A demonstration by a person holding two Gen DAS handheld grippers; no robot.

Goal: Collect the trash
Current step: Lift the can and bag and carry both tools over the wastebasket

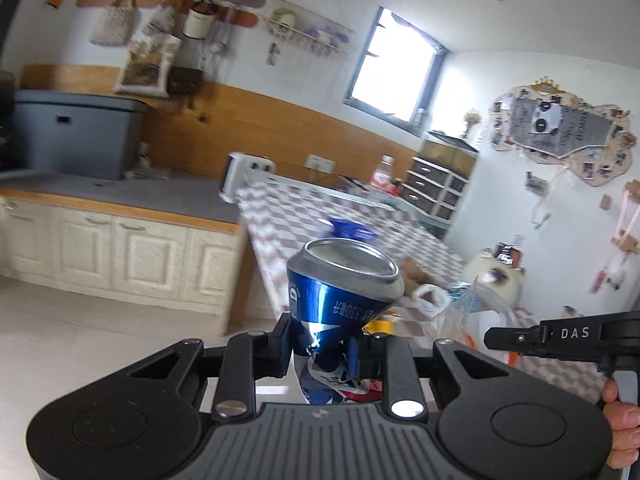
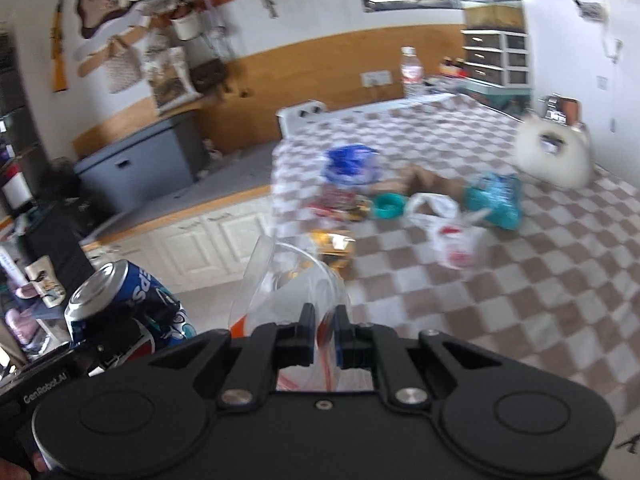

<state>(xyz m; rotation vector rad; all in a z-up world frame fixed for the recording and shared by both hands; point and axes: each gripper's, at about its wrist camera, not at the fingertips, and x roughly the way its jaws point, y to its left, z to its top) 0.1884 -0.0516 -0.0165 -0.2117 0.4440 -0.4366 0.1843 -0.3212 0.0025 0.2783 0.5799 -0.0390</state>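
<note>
Fingers first: on the left gripper [image 1: 320,354] both black fingers [image 1: 280,344] are clamped tight on one crushed blue aluminium drink can [image 1: 340,288], pinching its dented waist while the silver end sticks up above the jaws, off the table. Over on the right gripper [image 2: 323,334], the two fingers [image 2: 305,330] stand nearly together, and a single clear plastic bag with orange print [image 2: 296,292] is nipped between them, its loose mouth ballooning up in front of the lens. From the right wrist view that same can shows at lower left, held up beside the bag and not touching it. Counting what lies on the pink-and-white checkered tablecloth [image 2: 520,280]: one white plastic carrier bag with red marks [image 2: 448,232], one teal crinkled packet [image 2: 496,200], one small teal round dish [image 2: 386,206], one blue-topped clear wrapper [image 2: 352,164], one yellow-gold wrapper [image 2: 332,244] just beyond the held bag, and one flat brown paper scrap [image 2: 420,180], all loosely clustered mid-table. One clear water bottle with a red label [image 2: 412,68] stands upright at the far edge, and one cream round kettle-like pot [image 2: 554,156] sits far right, badly blurred. A person's fingertips [image 1: 620,412] show at the right edge of the left wrist view, wrapped on the other gripper's handle.
</note>
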